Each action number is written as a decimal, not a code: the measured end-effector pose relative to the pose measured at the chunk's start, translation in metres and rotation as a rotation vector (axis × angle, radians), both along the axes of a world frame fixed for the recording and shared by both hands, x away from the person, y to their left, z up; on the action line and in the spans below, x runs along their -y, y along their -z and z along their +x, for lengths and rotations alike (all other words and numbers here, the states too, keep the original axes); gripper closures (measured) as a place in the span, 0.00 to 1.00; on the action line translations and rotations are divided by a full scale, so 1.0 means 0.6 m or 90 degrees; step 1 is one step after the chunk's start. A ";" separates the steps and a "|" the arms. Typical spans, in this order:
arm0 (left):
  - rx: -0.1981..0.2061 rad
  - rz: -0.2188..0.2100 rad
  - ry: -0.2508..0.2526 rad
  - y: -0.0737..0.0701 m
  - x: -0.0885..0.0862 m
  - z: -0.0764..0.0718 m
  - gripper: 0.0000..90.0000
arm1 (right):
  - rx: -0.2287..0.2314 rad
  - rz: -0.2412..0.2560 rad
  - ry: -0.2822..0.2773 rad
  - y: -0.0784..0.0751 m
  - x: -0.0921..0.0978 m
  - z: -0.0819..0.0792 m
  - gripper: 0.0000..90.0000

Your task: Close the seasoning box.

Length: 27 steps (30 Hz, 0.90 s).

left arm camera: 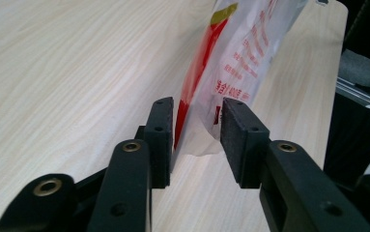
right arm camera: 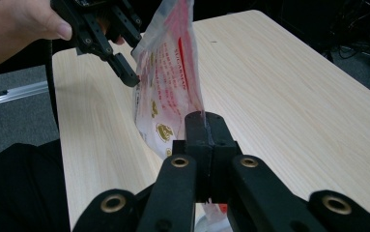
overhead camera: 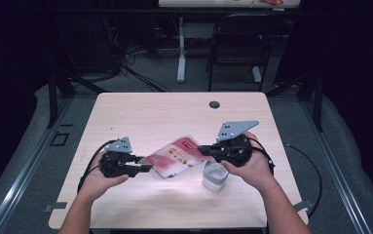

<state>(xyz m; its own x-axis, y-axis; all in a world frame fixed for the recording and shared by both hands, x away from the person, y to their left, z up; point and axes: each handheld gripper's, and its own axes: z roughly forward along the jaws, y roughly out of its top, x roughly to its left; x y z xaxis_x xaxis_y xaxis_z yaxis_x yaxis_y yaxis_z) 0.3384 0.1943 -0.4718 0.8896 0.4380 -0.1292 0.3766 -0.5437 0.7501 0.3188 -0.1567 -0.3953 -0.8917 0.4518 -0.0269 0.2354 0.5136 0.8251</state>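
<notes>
A red and white printed plastic bag [overhead camera: 177,157] is held up off the light wooden table [overhead camera: 174,117] between my two grippers. My right gripper [overhead camera: 202,149] is shut on one edge of the bag [right arm camera: 168,82], and in the right gripper view its jaws [right arm camera: 204,120] are pressed together on the film. My left gripper [overhead camera: 146,168] stands open at the bag's other end. In the left gripper view the bag's lower corner [left arm camera: 240,53] hangs between the two separated pads [left arm camera: 158,130], close to the left one.
A small pale cup [overhead camera: 214,175] stands on the table just below my right hand. A cable hole [overhead camera: 214,104] sits near the table's far edge. A dark chair [overhead camera: 237,44] and another table's white leg [overhead camera: 181,48] stand beyond.
</notes>
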 end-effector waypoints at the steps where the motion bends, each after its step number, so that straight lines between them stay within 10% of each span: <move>1: 0.002 0.000 -0.005 0.000 -0.001 0.000 0.71 | 0.000 -0.001 0.000 0.000 -0.001 0.001 1.00; 27: 0.027 0.057 -0.008 0.017 0.009 -0.002 0.90 | 0.010 -0.030 0.003 0.000 -0.029 0.010 1.00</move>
<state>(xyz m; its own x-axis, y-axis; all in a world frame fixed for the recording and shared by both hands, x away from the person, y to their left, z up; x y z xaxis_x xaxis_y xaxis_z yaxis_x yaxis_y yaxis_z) 0.3370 0.1891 -0.4821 0.8875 0.4578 -0.0518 0.3533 -0.6041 0.7143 0.3247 -0.1390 -0.3951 -0.8889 0.4539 -0.0617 0.2253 0.5505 0.8039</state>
